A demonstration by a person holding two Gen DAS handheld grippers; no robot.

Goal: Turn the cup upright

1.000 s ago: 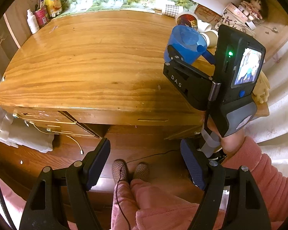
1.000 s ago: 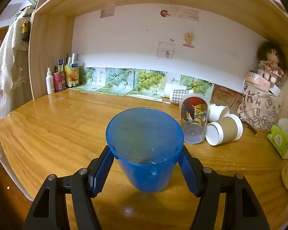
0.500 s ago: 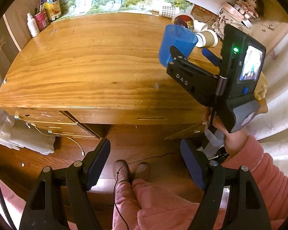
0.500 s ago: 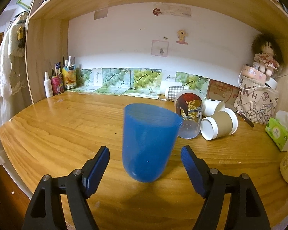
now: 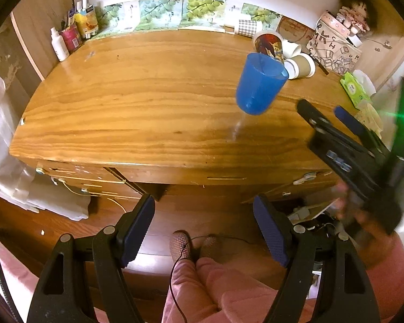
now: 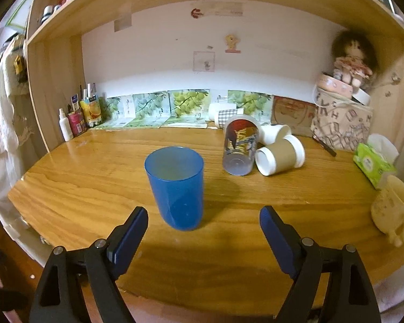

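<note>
- The blue cup [image 6: 176, 187] is standing mouth-up on the counter [image 6: 94, 188], a little right of the middle and nearer the front edge than the back wall, with nothing touching it.
- The right gripper [image 6: 203, 231] is sitting just in front of the cup with its jaws wide and holding nothing; the cup is lying beyond the fingertips, slightly left of the gap between them.
- The left gripper [image 5: 203, 232] is hanging off the counter's front edge over the floor, jaws wide and holding nothing.
- In my judgement the flip is done and the step in hand is the retreat: drawing the right gripper straight back toward the front edge, level, without swinging the left finger into the cup's wall.
- The cup looks tilted in the left wrist view, but that is probably lens distortion; the right wrist view is showing it upright.
- The printed cup [image 6: 239, 148] and paper cups [image 6: 280, 154] toward the back right corner are standing well apart from the blue cup.
</note>
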